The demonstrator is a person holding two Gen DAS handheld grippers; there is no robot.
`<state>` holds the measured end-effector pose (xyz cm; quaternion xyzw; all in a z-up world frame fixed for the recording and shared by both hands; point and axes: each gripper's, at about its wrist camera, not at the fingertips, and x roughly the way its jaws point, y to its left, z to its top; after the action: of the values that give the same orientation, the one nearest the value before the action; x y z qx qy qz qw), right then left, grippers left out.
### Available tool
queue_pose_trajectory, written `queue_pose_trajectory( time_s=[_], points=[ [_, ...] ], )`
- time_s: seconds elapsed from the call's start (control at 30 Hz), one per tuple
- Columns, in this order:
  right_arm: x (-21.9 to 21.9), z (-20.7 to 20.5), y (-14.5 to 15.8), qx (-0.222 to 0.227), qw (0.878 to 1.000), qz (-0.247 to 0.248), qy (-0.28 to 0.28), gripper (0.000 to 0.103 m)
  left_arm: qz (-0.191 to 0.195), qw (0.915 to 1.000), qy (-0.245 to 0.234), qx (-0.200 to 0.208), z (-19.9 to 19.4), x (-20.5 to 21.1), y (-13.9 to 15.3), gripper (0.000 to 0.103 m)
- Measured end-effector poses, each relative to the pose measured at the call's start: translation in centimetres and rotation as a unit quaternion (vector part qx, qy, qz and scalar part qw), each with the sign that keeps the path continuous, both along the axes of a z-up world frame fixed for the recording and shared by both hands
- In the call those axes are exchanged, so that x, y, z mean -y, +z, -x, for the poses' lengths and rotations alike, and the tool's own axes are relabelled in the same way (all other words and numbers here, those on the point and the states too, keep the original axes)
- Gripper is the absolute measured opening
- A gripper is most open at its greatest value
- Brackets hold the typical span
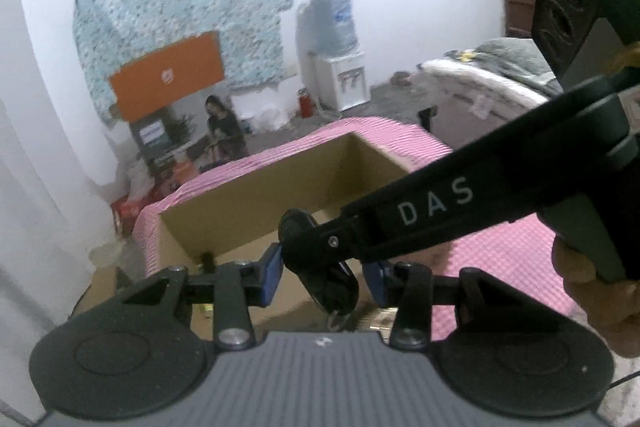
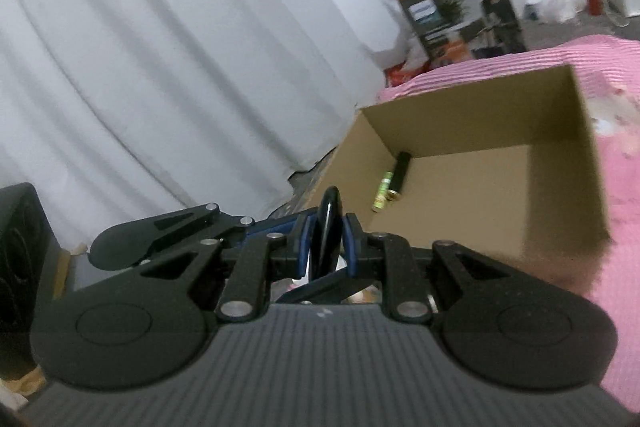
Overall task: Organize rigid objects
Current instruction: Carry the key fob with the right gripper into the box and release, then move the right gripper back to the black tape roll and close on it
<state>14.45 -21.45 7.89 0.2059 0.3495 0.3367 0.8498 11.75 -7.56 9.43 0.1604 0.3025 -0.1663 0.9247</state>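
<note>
- Above the near edge of the cardboard box (image 2: 472, 187), your right gripper (image 2: 326, 247) was clamped on a flat black object (image 2: 325, 227), seemingly a key fob, held on edge between the blue pads (image 2: 349, 241).
- Your left gripper (image 1: 320, 277) stood partly apart; the fob's lower end and ring (image 1: 334, 291) hung between its pads (image 1: 272, 277), with no clear contact on either side.
- Box sat on the pink striped cloth (image 2: 616, 211); a black tube (image 2: 400, 175) and a small green-labelled item (image 2: 382, 191) lay against its left wall.
- Judgement: carry was in hand, release not yet done.
- Advice: move the fob well past the rim, lower it toward the bare floor of the box before letting go, and keep the left pads off the dangling ring so it does not snag.
</note>
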Motion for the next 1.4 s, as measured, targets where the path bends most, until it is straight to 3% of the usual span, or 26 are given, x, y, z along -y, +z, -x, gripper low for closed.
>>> queue_pose_trajectory(
  time_s=[0.1,0.37,0.43,0.57,0.73,0.93,1.13,1.4],
  points=[
    [-2.1,-4.4,-0.1,-0.035,0.999,-0.001,0.022,0.016,0.005,0.9993,0.016,-0.033,-3.3,-2.1,-0.2,0.045],
    [-6.5,-14.0,-4.7,-0.17,0.984,-0.005,0.061,0.016,0.019,0.9883,0.048,-0.143,-10.5,-6.6,-4.1,0.046],
    [-7.1,-15.3,-5.9,-0.193,0.979,-0.003,0.066,0.016,0.018,0.9861,0.051,-0.157,-11.4,-7.1,-4.9,0.046],
    [-8.2,-17.0,-8.1,-0.237,0.968,0.003,0.079,0.016,0.009,0.9846,0.061,-0.164,-11.9,-8.0,-5.4,0.065],
    [-9.5,-18.9,-9.9,-0.271,0.959,0.02,0.082,0.018,0.013,0.9848,0.07,-0.159,-12.0,-8.8,-5.1,0.072],
    [-9.0,-18.6,-9.3,-0.255,0.964,0.004,0.078,0.02,0.032,0.9856,0.077,-0.147,-11.6,-9.7,-4.4,0.075],
    [-6.7,-17.2,-7.1,-0.233,0.971,-0.007,0.055,0.023,0.058,0.9905,0.066,-0.106,-8.8,-9.7,-2.1,0.078],
    [-2.2,-10.7,-2.0,-0.162,0.985,-0.026,0.043,0.033,0.09,0.994,0.044,-0.045,-3.0,-9.4,1.6,0.085]
  ],
)
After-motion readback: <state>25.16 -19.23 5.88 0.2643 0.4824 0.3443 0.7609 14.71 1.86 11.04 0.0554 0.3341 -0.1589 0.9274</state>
